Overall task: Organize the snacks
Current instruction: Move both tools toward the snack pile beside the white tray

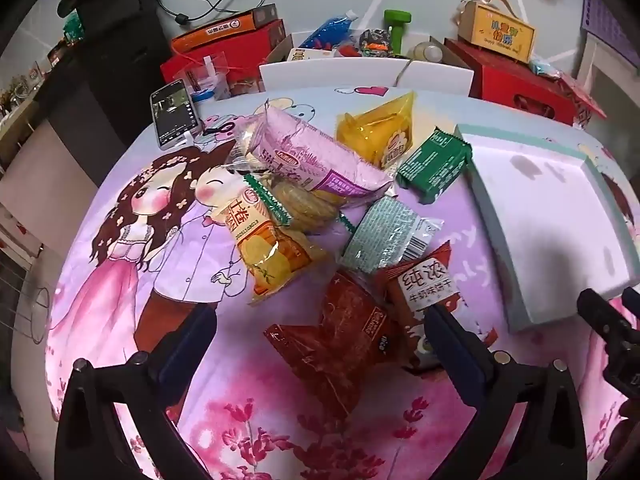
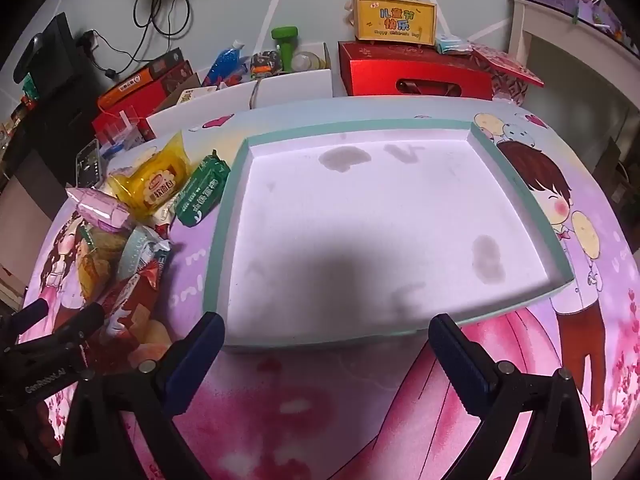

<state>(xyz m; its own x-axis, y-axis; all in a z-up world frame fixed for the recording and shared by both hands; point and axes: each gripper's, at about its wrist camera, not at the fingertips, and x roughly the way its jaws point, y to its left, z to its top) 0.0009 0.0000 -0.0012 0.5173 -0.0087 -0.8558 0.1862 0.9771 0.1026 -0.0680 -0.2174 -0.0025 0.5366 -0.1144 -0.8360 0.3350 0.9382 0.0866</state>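
Several snack packets lie in a loose pile on the cartoon tablecloth: a red packet (image 1: 340, 344), a red-and-white biscuit packet (image 1: 428, 284), a silver-green packet (image 1: 384, 236), a yellow cracker packet (image 1: 264, 240), a pink packet (image 1: 316, 156), a yellow bread packet (image 1: 380, 132) and a green packet (image 1: 434, 164). A shallow white tray with a teal rim (image 2: 224, 208) lies empty to the right of the pile. My left gripper (image 1: 316, 344) is open just above the red packet. My right gripper (image 2: 326, 344) is open and empty at the tray's near edge.
A phone (image 1: 174, 114) stands propped at the table's far left. Behind the table are white boxes (image 1: 364, 74), red gift boxes (image 2: 416, 72), a yellow carton (image 2: 394, 16), bottles and cables. The pile also shows in the right wrist view (image 2: 132, 220).
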